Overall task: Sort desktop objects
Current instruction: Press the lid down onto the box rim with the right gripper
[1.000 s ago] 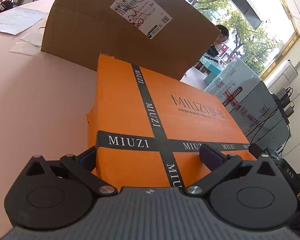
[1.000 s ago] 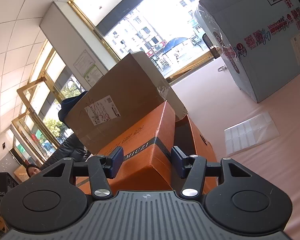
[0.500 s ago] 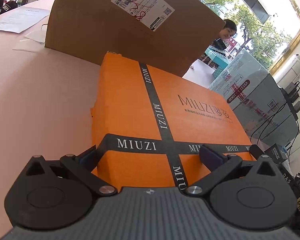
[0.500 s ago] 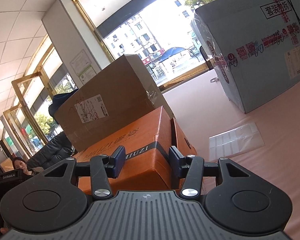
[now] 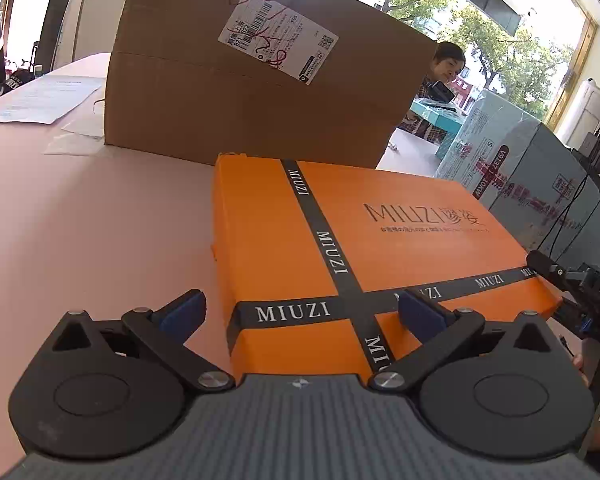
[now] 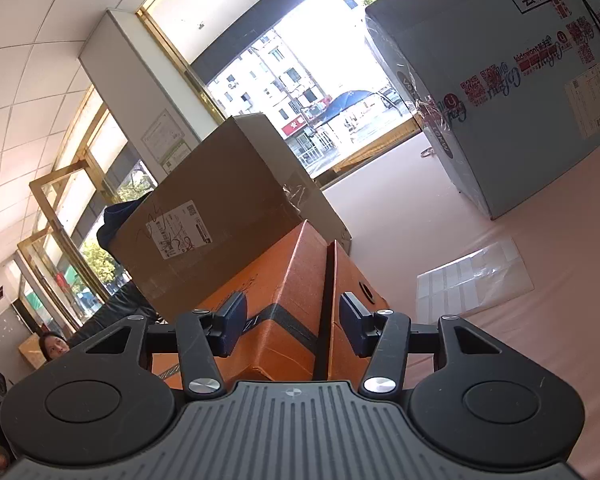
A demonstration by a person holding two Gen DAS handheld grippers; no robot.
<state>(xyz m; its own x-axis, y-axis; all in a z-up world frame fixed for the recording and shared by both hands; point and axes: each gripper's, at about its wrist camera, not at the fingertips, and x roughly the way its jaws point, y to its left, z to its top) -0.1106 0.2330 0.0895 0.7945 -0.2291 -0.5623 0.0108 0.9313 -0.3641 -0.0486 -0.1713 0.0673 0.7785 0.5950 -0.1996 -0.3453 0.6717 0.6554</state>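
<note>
An orange MIUZI box (image 5: 380,240) with black bands lies flat on the pink table (image 5: 80,240). My left gripper (image 5: 302,312) is open wide at its near left corner. The left finger stands clear of the box's side and the right finger hovers over the lid. My right gripper (image 6: 292,324) is shut on the orange box (image 6: 296,280) at its end, one pad on the lid face and one on the other side. In the left wrist view the right gripper (image 5: 560,276) shows at the box's far right corner.
A big brown cardboard carton (image 5: 240,92) stands just behind the orange box. A grey-blue printed carton (image 6: 520,80) stands to the right, with a clear plastic sheet (image 6: 476,280) lying before it. Papers (image 5: 48,96) lie far left. A person (image 5: 446,64) sits behind the cartons.
The orange box has sunk lower and shifted right in the left wrist view, so my left finger now stands clear of its side. The right wrist view has rolled, still clamped on the box.
</note>
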